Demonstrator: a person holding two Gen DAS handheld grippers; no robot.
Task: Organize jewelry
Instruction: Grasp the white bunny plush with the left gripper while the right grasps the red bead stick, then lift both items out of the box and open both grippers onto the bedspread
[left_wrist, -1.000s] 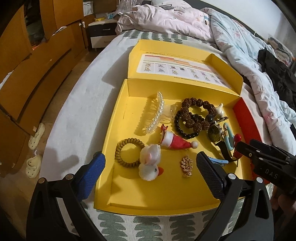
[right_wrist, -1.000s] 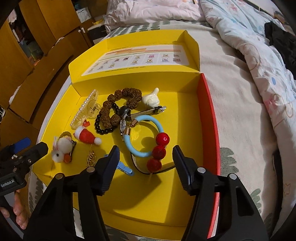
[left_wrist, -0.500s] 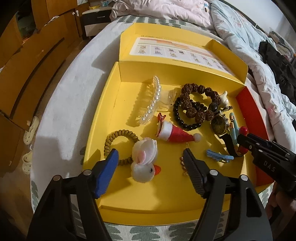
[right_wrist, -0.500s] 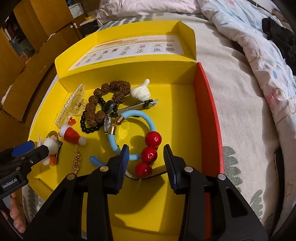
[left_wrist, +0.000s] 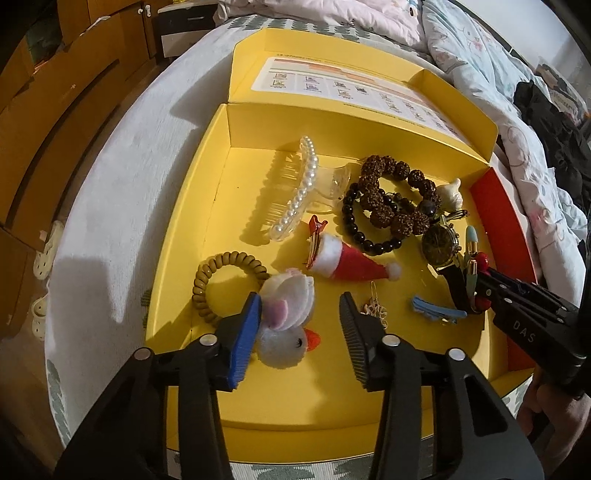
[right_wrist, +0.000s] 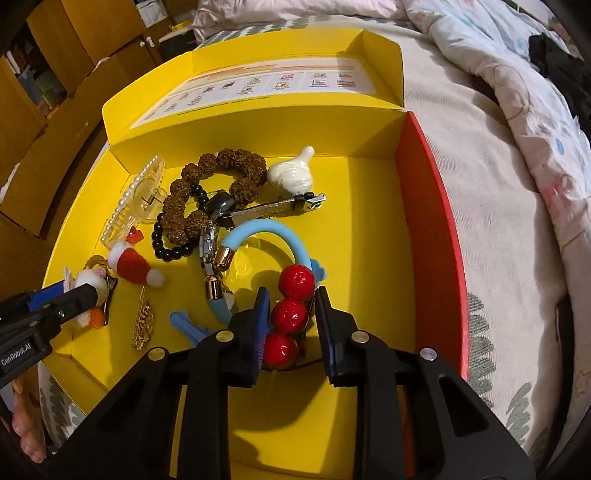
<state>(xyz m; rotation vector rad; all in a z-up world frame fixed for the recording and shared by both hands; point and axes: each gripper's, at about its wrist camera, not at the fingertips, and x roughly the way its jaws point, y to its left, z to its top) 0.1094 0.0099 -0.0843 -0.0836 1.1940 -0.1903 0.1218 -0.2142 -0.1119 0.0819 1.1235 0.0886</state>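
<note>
Jewelry in the yellow box (left_wrist: 207, 177): left tongs (left_wrist: 301, 325) narrowing loosely round the plush duck clip (left_wrist: 284, 325), right tongs (right_wrist: 288, 314) narrowing, seemingly unpinched, round the red beads (right_wrist: 290, 312), which may roll free.

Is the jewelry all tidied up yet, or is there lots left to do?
Nothing looks sorted yet. Everything lies jumbled in the yellow box. Both grippers have just been closing: the left gripper around the fluffy chick clip, the right gripper around the red beads. The bead bracelets, watch and pearl clip lie untouched.
</note>
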